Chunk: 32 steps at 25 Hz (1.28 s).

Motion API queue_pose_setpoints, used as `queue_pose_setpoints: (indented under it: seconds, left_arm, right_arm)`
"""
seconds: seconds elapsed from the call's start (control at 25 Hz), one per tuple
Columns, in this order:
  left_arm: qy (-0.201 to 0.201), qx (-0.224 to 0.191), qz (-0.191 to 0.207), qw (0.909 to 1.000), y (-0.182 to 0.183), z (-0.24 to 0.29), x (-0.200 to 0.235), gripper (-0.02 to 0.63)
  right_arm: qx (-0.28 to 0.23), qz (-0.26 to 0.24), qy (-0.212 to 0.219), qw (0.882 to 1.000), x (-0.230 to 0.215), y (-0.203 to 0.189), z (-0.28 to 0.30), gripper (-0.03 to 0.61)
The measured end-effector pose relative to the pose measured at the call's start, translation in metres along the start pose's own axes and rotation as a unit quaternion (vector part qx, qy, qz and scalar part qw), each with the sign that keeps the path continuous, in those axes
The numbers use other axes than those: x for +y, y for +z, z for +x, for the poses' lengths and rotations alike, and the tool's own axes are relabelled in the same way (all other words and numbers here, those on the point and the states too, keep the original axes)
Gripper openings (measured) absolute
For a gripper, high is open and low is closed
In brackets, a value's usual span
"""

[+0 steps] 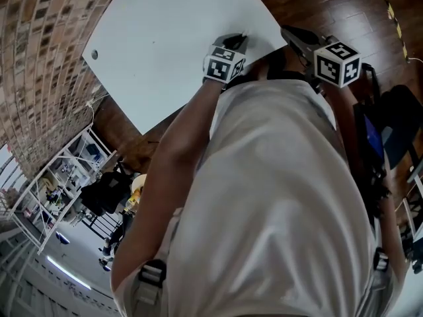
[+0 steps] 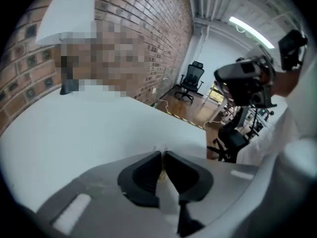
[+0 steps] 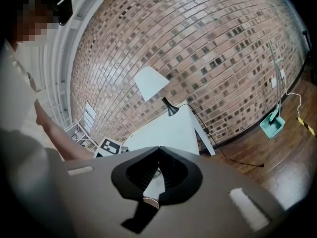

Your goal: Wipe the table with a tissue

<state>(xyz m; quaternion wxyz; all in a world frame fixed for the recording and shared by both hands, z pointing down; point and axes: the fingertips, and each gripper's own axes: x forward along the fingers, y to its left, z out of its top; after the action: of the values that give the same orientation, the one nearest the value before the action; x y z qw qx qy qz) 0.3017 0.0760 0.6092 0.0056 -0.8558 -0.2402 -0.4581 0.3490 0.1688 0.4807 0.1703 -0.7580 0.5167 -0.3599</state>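
The tissue (image 2: pixel 159 149) — thin, soft, light and easy to tear, so best pinched at a bunched fold — peeped out at 12 o'clock from the left gripper (image 2: pixel 162 155), pressed almost closed on it above the smooth white rounded table (image 2: pixel 74 143), while the right gripper (image 3: pixel 158 151), at its 3 o'clock, was closed on nothing.

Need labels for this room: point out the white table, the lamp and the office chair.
white table (image 1: pixel 165 45), head view, bare part of its top.
lamp (image 3: pixel 151 82), right gripper view, middle of its white shade.
office chair (image 2: pixel 197 68), left gripper view, its backrest.
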Motion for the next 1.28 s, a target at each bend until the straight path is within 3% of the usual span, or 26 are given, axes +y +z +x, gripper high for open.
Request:
queue_pose_setpoints:
  seconds: [0.12,0.24,0.32,0.44,0.52,0.64,0.76,1.0,1.12,1.28]
  left_arm:
    - [-0.036,0.014,0.050,0.9980,-0.016,-0.003,-0.026,0.038]
    - [-0.030,0.019,0.055,0.9978,-0.032,-0.016,-0.019,0.038]
    - [0.001,0.013,0.025,0.9996,-0.040,-0.031,-0.006,0.038]
    - [0.044,-0.031,-0.063,0.9966,-0.043,-0.065,0.020,0.038]
    - [0.055,-0.077,-0.138,0.9859,-0.046,-0.091,0.043,0.038]
    - [0.074,-0.135,-0.240,0.9586,-0.067,-0.121,0.084,0.038]
    - [0.092,-0.172,-0.296,0.9352,-0.082,-0.147,0.115,0.038]
    - [0.137,-0.190,-0.336,0.9124,-0.119,-0.187,0.171,0.038]
    - [0.154,-0.194,-0.339,0.9077,-0.130,-0.200,0.194,0.038]
    - [0.179,-0.180,-0.331,0.9089,-0.143,-0.214,0.231,0.040]
  right_arm:
    - [0.004,-0.002,0.007,1.000,0.002,0.002,0.004,0.008]
    - [0.009,-0.007,0.021,1.000,0.006,0.002,0.010,0.008]
    - [0.020,-0.012,0.031,0.999,0.011,-0.001,0.014,0.008]
    - [0.037,-0.019,0.044,0.998,0.021,0.001,0.022,0.008]
    - [0.048,-0.025,0.052,0.997,0.030,0.000,0.032,0.008]
    - [0.058,-0.031,0.056,0.996,0.043,-0.012,0.056,0.008]
    - [0.059,-0.032,0.061,0.996,0.061,-0.014,0.077,0.008]
    - [0.068,-0.040,0.056,0.995,0.091,-0.023,0.116,0.008]
    - [0.064,-0.043,0.037,0.996,0.096,-0.023,0.124,0.008]
    - [0.072,-0.050,0.028,0.996,0.111,-0.030,0.138,0.008]
